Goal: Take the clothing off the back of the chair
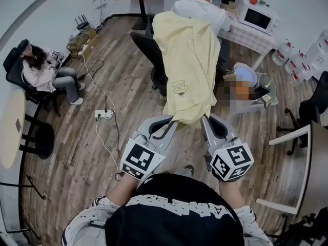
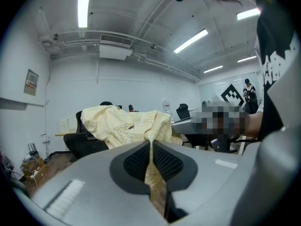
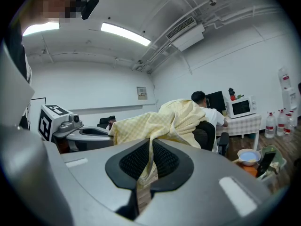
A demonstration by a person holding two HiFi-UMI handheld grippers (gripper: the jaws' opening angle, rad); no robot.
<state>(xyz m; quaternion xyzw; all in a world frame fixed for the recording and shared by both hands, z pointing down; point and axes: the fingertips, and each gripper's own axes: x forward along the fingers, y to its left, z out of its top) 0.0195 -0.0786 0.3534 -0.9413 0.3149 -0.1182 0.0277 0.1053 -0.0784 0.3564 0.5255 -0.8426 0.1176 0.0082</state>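
Your left gripper [image 1: 171,123] has its jaws closed on the lower edge of the yellow shirt [image 1: 187,60]; your right gripper [image 1: 205,119] clamps that edge just beside it; the shirt's upper part lies draped over the black chair [image 1: 146,47].

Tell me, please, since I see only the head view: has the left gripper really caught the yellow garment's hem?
Observer: Yes. Its own view shows the left gripper with its fingers shut on a fold of the yellow garment.
Operator: And the other one?
Observer: The right gripper pinches a strip of the cloth, which hangs down between its fingers.
Operator: Is the garment off the chair?
Observer: No. Seen side-on from the left gripper view, it lies heaped over the back of the black chair.
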